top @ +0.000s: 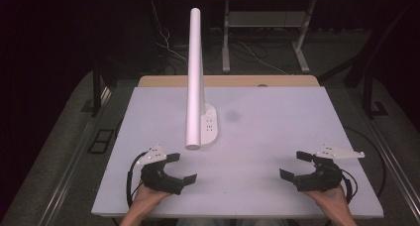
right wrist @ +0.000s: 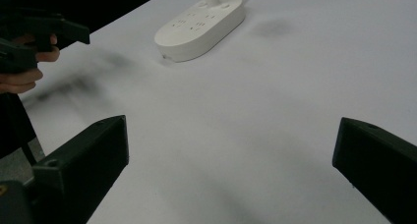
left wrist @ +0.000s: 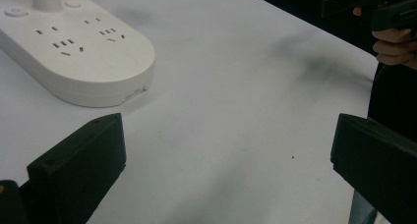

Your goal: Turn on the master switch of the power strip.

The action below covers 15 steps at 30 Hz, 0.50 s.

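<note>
A white desk lamp stands mid-table: its oval base [top: 209, 126] carries sockets and buttons, and a long white tube [top: 194, 80] rises from it and leans toward the near side. My left gripper [top: 181, 168] rests near the table's front left, jaws wide apart with nothing between them. My right gripper [top: 296, 165] sits at the front right, equally open and empty. The lamp base [left wrist: 78, 52] lies ahead and left of the left jaws, and the base [right wrist: 199, 25] is farther off in the right gripper view. Each gripper is held by a hand.
The white table top [top: 277, 122] has a faint dark smudge [top: 231, 116] right of the lamp. A wooden edge [top: 228, 81] runs along the far side. Beyond it are desk legs [top: 226, 37] and cables on a dark floor.
</note>
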{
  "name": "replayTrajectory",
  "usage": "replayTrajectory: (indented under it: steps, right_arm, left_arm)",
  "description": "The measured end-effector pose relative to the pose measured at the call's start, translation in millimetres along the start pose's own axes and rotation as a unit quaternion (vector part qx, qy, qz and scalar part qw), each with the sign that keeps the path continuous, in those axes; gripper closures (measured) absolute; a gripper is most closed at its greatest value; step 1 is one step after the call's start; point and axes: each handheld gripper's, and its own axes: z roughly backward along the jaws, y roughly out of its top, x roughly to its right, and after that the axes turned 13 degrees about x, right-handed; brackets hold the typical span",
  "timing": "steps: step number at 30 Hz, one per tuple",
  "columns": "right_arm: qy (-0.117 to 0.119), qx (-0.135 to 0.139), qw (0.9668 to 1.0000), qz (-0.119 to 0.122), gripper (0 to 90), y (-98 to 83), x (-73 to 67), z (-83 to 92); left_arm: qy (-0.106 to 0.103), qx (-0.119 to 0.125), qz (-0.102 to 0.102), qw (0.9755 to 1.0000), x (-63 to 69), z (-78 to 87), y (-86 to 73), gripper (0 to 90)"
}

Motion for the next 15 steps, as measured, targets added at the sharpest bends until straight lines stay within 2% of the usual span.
replayTrajectory:
  steps: [12, 15]
  right_arm:
    - [0.004, -0.010, 0.9999, -0.005, 0.2, -0.7, 0.1, -0.8]
    - [0.006, -0.016, 0.9998, -0.008, 0.1, -1.4, 0.3, -1.6]
  left_arm:
    - [0.007, 0.002, 0.000, 1.0000, -1.3, 2.8, 1.7, 0.0]
    - [0.004, -0.002, -0.006, 1.0000, 0.3, 3.3, 3.8, 0.0]
